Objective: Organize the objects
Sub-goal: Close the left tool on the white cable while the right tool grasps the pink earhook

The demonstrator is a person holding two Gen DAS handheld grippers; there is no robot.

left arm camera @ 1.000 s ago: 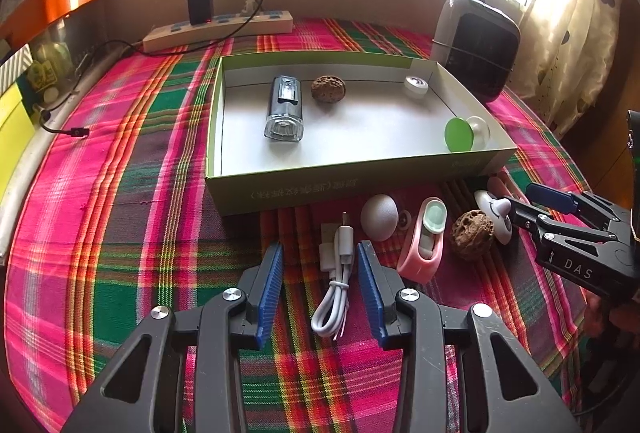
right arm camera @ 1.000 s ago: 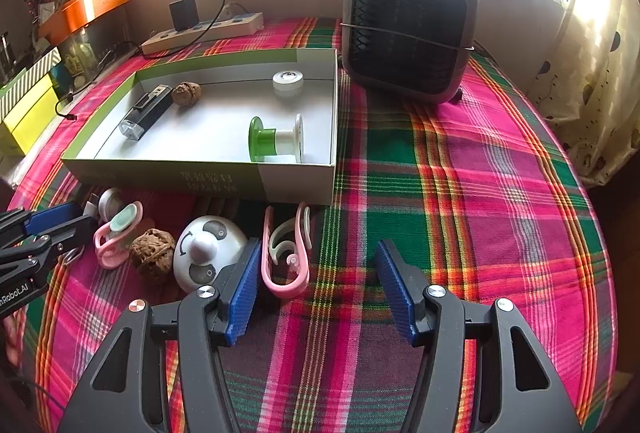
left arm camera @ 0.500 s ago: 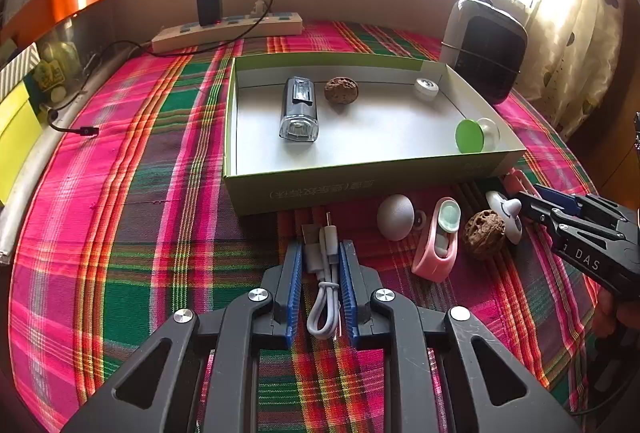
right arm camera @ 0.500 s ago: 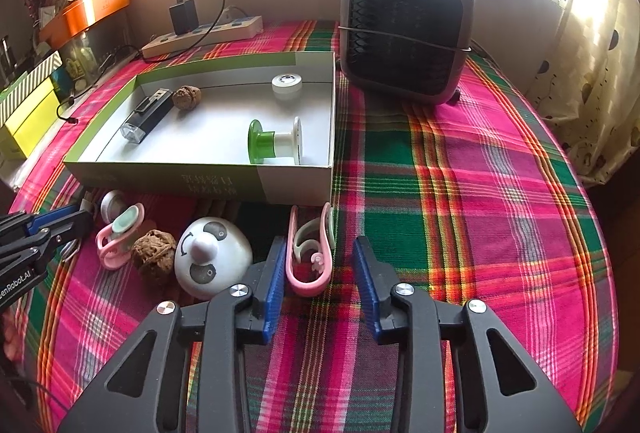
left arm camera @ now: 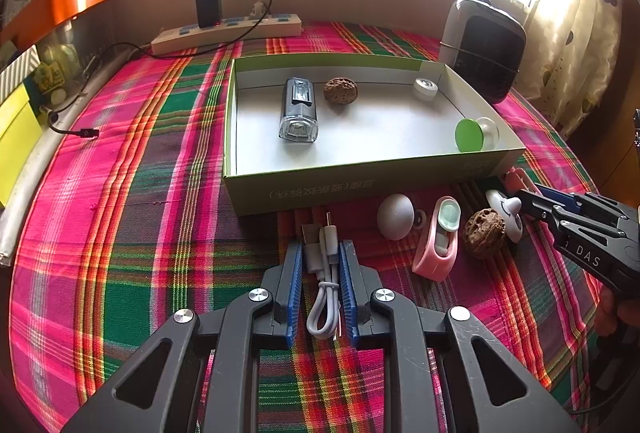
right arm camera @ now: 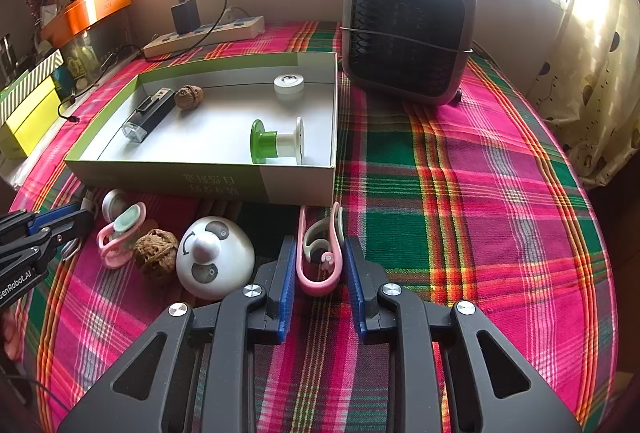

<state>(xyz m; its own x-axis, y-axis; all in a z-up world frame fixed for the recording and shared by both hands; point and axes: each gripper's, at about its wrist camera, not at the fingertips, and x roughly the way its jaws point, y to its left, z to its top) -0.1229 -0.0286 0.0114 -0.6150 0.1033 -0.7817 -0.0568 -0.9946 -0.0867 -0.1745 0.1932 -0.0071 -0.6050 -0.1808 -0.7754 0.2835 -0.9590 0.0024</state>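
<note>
My left gripper (left arm camera: 320, 253) is shut on a coiled white USB cable (left arm camera: 323, 285) lying on the plaid cloth in front of the green box (left arm camera: 360, 181). My right gripper (right arm camera: 320, 253) is shut on a pink clip (right arm camera: 320, 257) just before the box's near right corner (right arm camera: 296, 185). The box holds a bike light (left arm camera: 298, 111), a walnut (left arm camera: 340, 90), a white cap (left arm camera: 426, 88) and a green spool (right arm camera: 276, 141). Loose in front lie a grey ball (left arm camera: 395, 211), a pink holder (left arm camera: 438, 241), a second walnut (left arm camera: 484, 233) and a white panda dome (right arm camera: 214, 257).
A dark fan heater (right arm camera: 408, 33) stands behind the box at the right. A power strip (left arm camera: 228, 33) with a plugged charger lies at the back. Yellow and orange boxes (right arm camera: 28, 113) line the left edge. Curtain hangs at the right.
Both grippers have closed from wide open: the left onto the white cable, the right onto the pink clip. Both moved slightly forward toward the box.
</note>
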